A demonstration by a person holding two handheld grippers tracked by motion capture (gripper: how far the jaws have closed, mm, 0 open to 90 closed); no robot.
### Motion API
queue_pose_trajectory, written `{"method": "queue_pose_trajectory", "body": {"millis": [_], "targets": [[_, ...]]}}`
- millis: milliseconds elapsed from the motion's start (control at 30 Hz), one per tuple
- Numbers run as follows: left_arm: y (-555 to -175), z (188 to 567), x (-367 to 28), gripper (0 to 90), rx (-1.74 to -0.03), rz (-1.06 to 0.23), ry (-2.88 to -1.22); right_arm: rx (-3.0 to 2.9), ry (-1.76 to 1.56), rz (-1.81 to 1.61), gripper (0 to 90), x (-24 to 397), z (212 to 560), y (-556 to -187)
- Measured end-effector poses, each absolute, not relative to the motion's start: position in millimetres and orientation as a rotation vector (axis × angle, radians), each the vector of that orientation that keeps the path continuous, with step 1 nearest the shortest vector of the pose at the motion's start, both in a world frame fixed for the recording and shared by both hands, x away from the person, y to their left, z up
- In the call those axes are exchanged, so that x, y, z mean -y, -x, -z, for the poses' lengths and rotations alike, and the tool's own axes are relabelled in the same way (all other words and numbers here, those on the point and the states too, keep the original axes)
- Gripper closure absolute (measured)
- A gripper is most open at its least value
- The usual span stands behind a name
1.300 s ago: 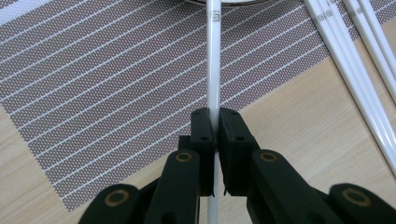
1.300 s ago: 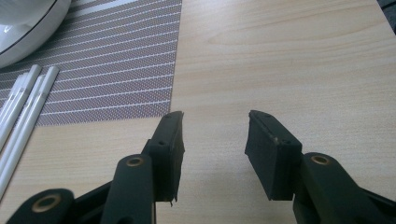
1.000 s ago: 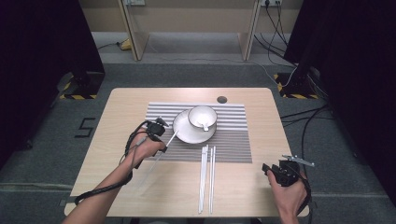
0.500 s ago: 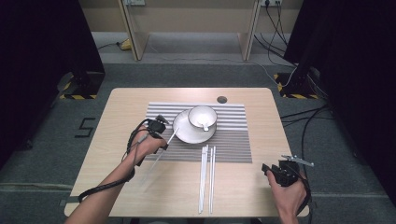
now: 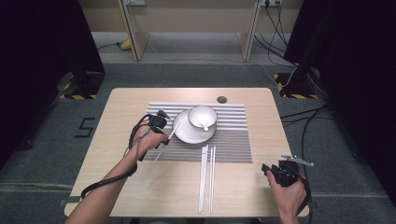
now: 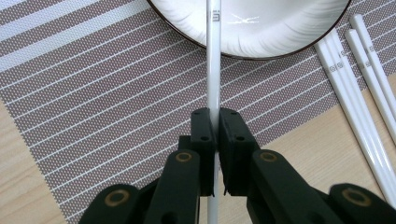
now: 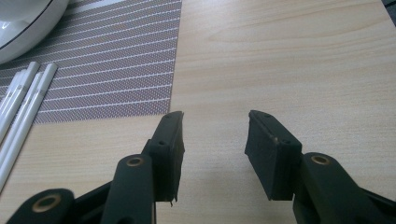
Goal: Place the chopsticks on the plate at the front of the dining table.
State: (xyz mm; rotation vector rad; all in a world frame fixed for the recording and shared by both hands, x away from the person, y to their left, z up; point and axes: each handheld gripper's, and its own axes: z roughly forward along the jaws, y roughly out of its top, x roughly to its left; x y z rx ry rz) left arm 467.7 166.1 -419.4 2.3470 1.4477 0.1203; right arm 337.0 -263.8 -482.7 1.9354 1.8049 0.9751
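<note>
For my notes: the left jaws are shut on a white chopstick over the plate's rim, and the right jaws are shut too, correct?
Not quite: the right gripper is open and holds nothing, as the right gripper view shows. The left gripper is indeed shut on the chopstick over the plate.

Left claw (image 6: pixel 215 128) clamped, right claw (image 7: pixel 214 135) agape.

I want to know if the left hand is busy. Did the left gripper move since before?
No. The left gripper sits at the same spot by the plate's left rim, shut on the white stick.

Left claw (image 5: pixel 161 122) slightly nearer the plate (image 5: pixel 187 135).
</note>
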Motion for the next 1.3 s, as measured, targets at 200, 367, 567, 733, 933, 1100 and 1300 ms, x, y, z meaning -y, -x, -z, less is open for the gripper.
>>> {"method": "queue_pose_trajectory", "body": {"millis": [200,367,567,733,933,1100,1300], "targets": [[-471.2,417.1,-165.1,84.9,-1.449,-0.124,-2.336,-1.805,-1.937,-0.975,56.1,264.1,482.8,-337.0],[-475.2,415.2,-164.4,85.0,-1.451,-0.131,-2.327,-1.802,-1.937,-0.978,56.1,264.1,482.5,-337.0],[-479.8,414.3,-162.4,84.9,-1.456,-0.13,-2.315,-1.799,-1.938,-0.977,56.1,265.0,482.1,-336.7],[-484.5,415.3,-161.2,84.9,-1.466,-0.123,-2.307,-1.798,-1.941,-0.978,56.2,265.2,482.0,-336.7],[-489.0,416.0,-159.1,84.9,-1.477,-0.119,-2.299,-1.798,-1.939,-0.978,56.2,265.7,482.2,-336.7],[-492.5,415.1,-156.4,84.9,-1.482,-0.127,-2.292,-1.798,-1.937,-0.978,56.2,265.7,481.9,-336.6],[-497.5,413.4,-154.4,85.0,-1.491,-0.127,-2.276,-1.796,-1.937,-0.979,56.2,265.9,482.0,-336.6]]}}
